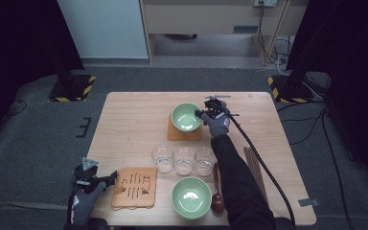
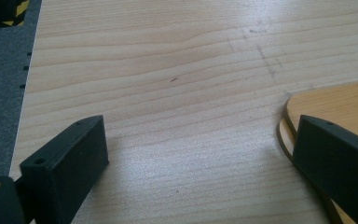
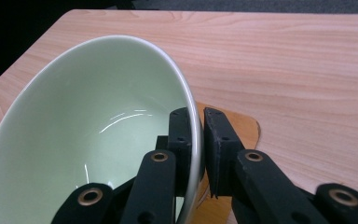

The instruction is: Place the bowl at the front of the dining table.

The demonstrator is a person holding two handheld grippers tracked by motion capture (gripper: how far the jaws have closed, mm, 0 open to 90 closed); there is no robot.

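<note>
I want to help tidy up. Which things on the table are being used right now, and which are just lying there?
In use:
- far green bowl, pinched at its rim by the right hand-held gripper
- small wooden mat under it

Just lying there:
- near green bowl
- three glasses
- wooden spoon
- chopsticks

Overhead camera looks down the table (image 1: 134,120) toward twelve o'clock; right gripper's close-up shares its far green bowl (image 1: 186,116) (image 3: 88,140).

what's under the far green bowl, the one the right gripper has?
A wooden coaster sits under the far green bowl, corners showing. The right gripper clamps the bowl's rim. Whether the bowl rests flat on it is hidden.
</note>
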